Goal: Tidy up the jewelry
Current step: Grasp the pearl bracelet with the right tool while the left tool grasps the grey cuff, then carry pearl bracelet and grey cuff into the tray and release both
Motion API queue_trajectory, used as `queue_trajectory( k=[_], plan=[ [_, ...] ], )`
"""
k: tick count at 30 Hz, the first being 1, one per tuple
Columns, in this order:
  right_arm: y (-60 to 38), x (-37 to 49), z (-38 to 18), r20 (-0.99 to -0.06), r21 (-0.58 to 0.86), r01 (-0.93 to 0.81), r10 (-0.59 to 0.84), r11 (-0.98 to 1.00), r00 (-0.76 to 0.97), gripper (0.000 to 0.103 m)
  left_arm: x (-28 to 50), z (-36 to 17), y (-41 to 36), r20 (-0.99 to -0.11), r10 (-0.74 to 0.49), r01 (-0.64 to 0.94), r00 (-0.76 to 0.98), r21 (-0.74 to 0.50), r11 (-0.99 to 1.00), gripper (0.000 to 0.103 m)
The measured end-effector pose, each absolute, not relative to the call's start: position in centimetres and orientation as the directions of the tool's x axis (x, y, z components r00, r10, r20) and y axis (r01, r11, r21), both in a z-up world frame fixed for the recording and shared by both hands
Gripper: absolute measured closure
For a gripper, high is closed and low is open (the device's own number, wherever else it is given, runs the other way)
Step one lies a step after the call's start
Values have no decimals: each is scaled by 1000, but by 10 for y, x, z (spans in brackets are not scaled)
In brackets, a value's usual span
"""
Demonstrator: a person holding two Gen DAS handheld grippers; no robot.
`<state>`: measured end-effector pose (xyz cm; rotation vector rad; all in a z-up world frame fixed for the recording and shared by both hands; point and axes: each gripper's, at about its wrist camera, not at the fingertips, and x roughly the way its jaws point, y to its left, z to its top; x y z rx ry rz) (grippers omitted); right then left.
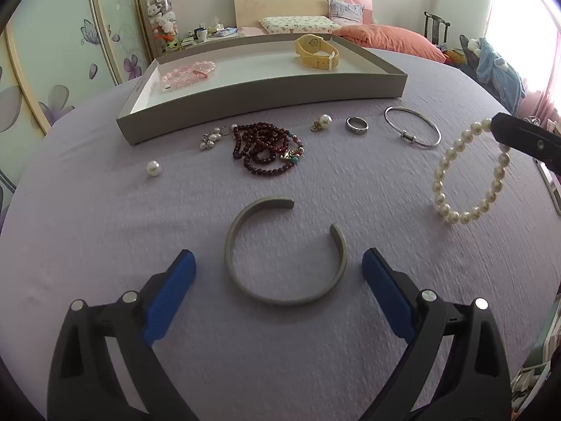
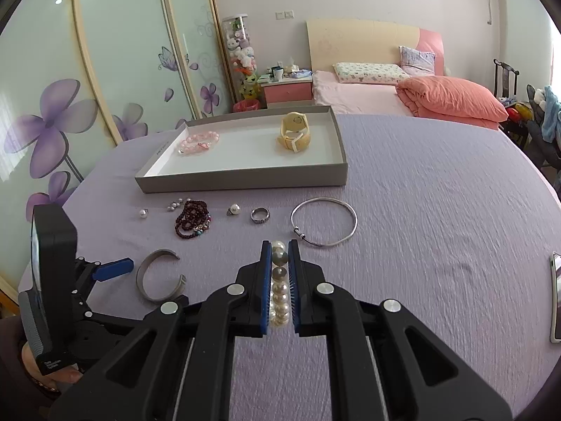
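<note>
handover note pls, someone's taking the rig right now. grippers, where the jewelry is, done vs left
Right gripper: shut on the pearl bracelet, lifted, loop hanging.
Left gripper: open, fingers either side of the grey cuff bangle, which lies on the purple cloth.
Done: pink bead bracelet and yellow watch are in the grey tray.
Left, all on the cloth in front of the tray: loose pearl, pearl cluster, dark red bead strand, pearl earring, ring, thin silver bangle, plus the cuff and the held pearls.
</note>
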<state>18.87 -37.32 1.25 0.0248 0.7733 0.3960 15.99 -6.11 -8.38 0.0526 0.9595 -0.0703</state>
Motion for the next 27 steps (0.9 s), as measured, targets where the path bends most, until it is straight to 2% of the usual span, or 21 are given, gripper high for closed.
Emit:
queue_trajectory(
  k=[4,6,7,16,27],
  plan=[
    [-370,189,16,-669,164,-344,360,925,650,93,163,-84,-61,-818,-35,74,574,9,997,9],
    [-370,189,17,-667,164,-345,361,924,651,93,162,-82,-62,-809,-36,75,587,11,997,24],
    [-370,189,17,-667,164,-345,362,924,651,93,162,-80,-62,-803,-43,82,594,8,997,37],
    [-366,189,23,-656,165,-360,375,918,655,93,154,-71,-42,-798,-51,48,601,-27,998,37],
    [-358,191,43,-619,152,-380,387,913,683,93,143,-27,-6,-724,-13,-17,689,-34,999,37]
  ],
)
